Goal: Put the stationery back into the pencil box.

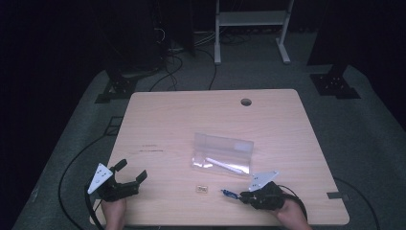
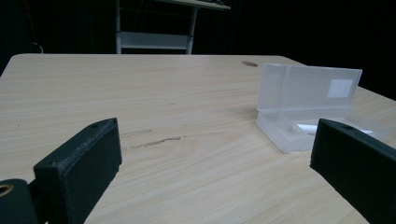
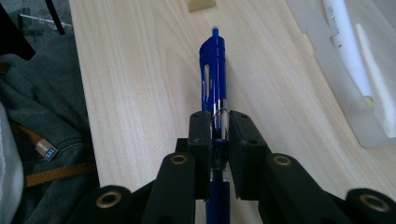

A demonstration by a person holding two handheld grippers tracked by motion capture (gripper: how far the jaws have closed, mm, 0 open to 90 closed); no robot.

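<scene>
right gripper (image 3: 215, 128) jaws clamped mid-barrel on blue pen (image 3: 213, 70) | light, stiff, slick, likely swivels | left gripper (image 1: 128, 173) jaws apart | open clear case (image 1: 222, 152) on worktop (image 1: 191, 110)

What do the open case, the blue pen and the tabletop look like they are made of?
Case: seemingly frosted translucent plastic; the table shows dimly through its raised lid.
Blue pen, clamped in the right gripper: glossy translucent blue plastic with a shiny, likely metal, band, judging by its highlights.
Table: pale wood grain, matte; could be laminate rather than solid wood.
</scene>
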